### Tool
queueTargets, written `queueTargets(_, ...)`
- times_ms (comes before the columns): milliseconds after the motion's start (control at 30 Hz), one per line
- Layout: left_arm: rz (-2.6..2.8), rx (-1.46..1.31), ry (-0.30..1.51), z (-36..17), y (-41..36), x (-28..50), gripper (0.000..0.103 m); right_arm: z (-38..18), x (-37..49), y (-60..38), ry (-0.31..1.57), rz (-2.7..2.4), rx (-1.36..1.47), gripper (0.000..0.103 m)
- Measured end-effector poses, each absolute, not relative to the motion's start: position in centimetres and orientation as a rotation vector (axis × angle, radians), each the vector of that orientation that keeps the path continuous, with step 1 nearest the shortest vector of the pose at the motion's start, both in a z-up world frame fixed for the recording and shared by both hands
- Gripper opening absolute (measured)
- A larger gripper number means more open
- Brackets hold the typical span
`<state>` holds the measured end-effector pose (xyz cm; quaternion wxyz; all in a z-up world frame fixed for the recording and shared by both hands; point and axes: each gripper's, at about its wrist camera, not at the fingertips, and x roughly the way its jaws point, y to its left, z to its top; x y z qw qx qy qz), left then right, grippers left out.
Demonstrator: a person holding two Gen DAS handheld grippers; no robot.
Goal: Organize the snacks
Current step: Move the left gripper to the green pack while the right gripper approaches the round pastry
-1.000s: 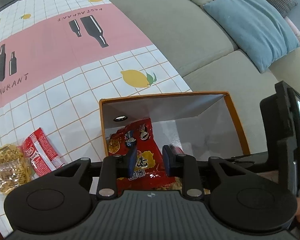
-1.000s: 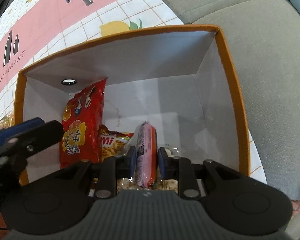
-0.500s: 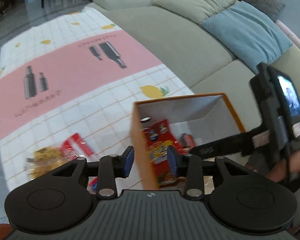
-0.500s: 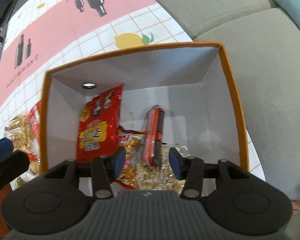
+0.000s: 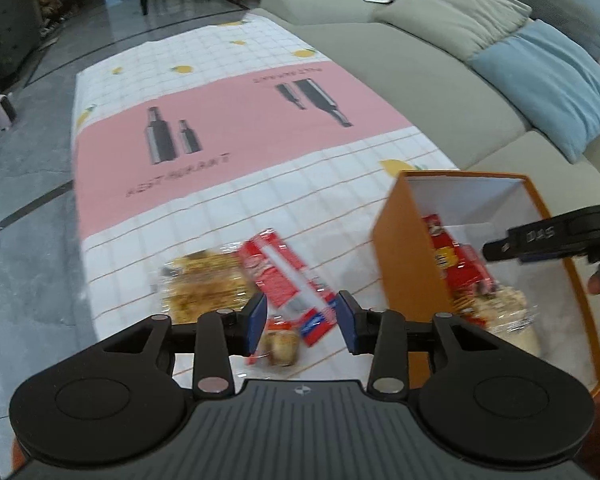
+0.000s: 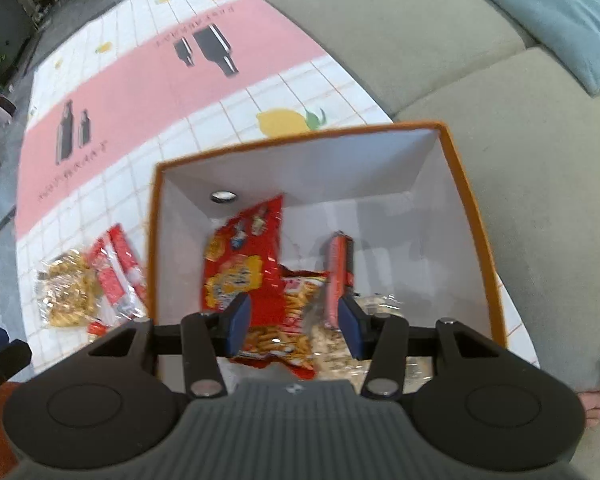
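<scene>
An orange box with white inside holds a red snack bag, a chips bag, a red sausage stick and clear packets. My right gripper is open and empty above the box's near side. My left gripper is open and empty over loose snacks on the table left of the box: a red packet, a clear bag of yellow snacks and a small clear packet.
The table has a white grid cloth with a pink band. A grey-green sofa with a blue cushion runs along its right side. The loose snacks also show in the right wrist view.
My right gripper let go of the sausage stick in the box, opened and pulled back. My left gripper left the box, moved left over the loose snacks and opened wider.
</scene>
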<state>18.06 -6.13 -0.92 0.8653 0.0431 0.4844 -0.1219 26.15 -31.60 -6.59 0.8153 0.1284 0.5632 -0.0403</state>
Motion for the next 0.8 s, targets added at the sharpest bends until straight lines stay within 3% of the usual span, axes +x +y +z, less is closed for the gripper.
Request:
queueTargets(267, -0.223, 0.069, 0.966, -0.6, -2.1, 17.0, 0.058, -3.9, 24.4, -27.2, 0.999, 0.005, 0.195, 0.050)
queueTargets(800, -0.252, 0.035, 1.043, -3.3, 2.0, 17.3, 0.064, -5.9, 24.0, -19.8, 0.967, 0.290, 0.109, 0.051)
